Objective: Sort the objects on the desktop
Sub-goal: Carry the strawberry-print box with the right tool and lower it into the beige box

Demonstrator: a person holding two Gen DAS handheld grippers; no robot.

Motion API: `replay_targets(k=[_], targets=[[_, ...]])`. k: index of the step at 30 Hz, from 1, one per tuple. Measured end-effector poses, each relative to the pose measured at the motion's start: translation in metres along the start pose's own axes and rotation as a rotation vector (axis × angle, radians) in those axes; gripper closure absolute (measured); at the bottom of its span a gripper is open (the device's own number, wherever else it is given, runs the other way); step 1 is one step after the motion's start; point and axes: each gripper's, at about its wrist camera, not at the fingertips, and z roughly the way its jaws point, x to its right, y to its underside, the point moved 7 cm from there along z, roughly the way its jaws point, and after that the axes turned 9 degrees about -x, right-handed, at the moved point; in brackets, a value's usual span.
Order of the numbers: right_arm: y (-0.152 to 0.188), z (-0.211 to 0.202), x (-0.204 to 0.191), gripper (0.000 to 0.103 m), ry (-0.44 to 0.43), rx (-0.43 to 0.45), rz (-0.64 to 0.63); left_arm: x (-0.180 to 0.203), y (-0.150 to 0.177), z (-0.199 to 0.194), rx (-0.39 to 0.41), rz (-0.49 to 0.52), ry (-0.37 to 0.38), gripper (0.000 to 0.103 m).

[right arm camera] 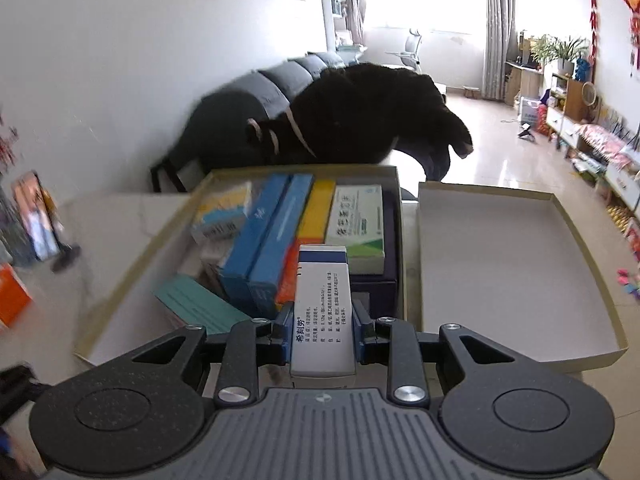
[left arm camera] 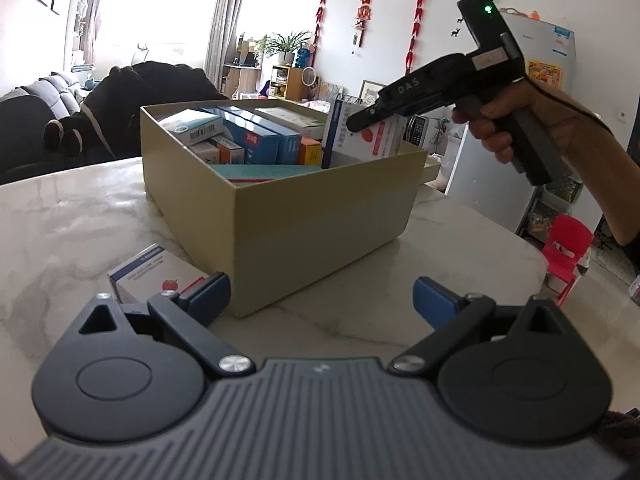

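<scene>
A tan cardboard box (left arm camera: 320,208) stands on the marble table, holding several medicine boxes. Above its far right corner, a hand holds my right gripper (left arm camera: 358,122), shut on a white medicine box with a blue end (left arm camera: 376,138). In the right wrist view that white medicine box (right arm camera: 322,312) is clamped between the pads of the right gripper (right arm camera: 322,326), over the tan box (right arm camera: 120,300). My left gripper (left arm camera: 322,300) stands open and empty just above the table, in front of the tan box's near corner. A second white-and-blue medicine box (left arm camera: 154,272) lies by its left finger.
The box's lid (right arm camera: 516,264) lies upside down to the right of the box. An orange box (right arm camera: 12,300) sits on the table at far left. A red child's chair (left arm camera: 568,256) stands beyond the table's right edge. A sofa with a black plush toy (right arm camera: 360,112) is behind.
</scene>
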Motion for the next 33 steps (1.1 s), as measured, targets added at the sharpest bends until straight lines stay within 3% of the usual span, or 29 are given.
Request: replay_targets(k=[10,21,33], targets=[[-0.003,0.005,-0.011,0.073,0.075,-0.052,-0.061,-0.010,0.003,-0.004,0.006,-0.034,-0.007,0.003],[0.000,0.059,-0.015,0.072,0.134,-0.185,-0.089,-0.013,0.006,-0.005,0.001,-0.032,-0.016,0.003],[0.001,0.078,-0.026,0.067,0.198,-0.226,-0.205,-0.028,0.012,-0.005,-0.013,-0.071,-0.044,0.003]])
